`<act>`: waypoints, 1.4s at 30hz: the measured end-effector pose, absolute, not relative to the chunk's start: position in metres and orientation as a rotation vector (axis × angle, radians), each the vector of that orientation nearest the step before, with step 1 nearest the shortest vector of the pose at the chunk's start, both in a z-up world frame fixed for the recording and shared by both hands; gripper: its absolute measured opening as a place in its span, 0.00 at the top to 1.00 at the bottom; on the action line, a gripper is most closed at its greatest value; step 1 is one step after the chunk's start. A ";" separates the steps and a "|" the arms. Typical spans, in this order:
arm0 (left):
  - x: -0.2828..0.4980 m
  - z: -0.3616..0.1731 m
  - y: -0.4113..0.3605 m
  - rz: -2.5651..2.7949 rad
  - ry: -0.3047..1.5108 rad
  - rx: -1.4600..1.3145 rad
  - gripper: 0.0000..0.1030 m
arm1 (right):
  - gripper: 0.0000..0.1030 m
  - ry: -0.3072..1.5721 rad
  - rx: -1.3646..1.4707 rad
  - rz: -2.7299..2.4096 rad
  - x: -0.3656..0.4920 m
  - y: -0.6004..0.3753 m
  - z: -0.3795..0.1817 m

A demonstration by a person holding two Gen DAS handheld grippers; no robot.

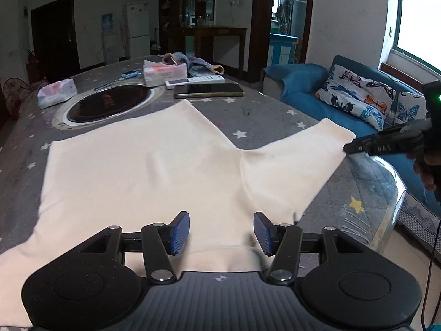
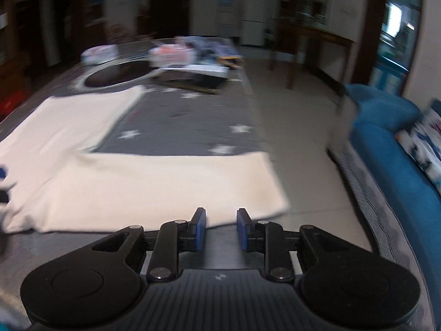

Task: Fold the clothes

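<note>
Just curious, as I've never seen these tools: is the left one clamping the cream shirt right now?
No: the left gripper has its blue pads wide apart above the cream shirt, with nothing pinched between them.

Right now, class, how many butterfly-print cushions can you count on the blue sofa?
2. One butterfly cushion leans against the blue sofa backrest; a second cushion sits to its right, partly hidden by the right gripper. More may lie out of view.

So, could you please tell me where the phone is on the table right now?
In the left wrist view the phone lies at the far side of the table, just beyond the cream garment, right of the round cooktop and beside the white remote.
</note>
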State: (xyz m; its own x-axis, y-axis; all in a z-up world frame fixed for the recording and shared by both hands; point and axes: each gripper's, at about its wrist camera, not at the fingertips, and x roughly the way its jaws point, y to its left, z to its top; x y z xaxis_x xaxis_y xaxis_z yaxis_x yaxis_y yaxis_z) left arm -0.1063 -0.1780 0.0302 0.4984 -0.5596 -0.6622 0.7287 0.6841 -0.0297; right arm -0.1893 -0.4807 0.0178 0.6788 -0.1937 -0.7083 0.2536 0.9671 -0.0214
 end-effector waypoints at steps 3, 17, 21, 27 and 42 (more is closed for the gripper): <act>-0.108 0.027 -0.184 -0.796 0.700 0.281 0.46 | 0.77 0.771 0.128 -0.298 -0.193 -0.501 0.016; -0.109 0.024 -0.190 -0.772 0.707 0.301 0.46 | 0.95 0.702 0.168 -0.336 -0.192 -0.517 0.018; -0.111 0.018 -0.195 -0.778 0.708 0.321 0.46 | 0.96 0.639 0.170 -0.332 -0.194 -0.517 0.038; -0.113 0.013 -0.198 -0.788 0.703 0.337 0.45 | 0.96 0.598 0.166 -0.286 -0.189 -0.507 0.062; -0.109 0.032 -0.133 -0.689 0.659 0.208 0.43 | 0.96 0.484 0.003 0.082 -0.144 -0.388 0.156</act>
State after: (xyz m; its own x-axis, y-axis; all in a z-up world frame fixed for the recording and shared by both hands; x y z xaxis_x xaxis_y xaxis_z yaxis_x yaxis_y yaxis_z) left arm -0.1089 -0.1330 0.0319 0.5806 -0.5214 -0.6253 0.6478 0.7611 -0.0331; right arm -0.1439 -0.3877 0.1564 0.8821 0.0794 -0.4644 -0.0778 0.9967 0.0227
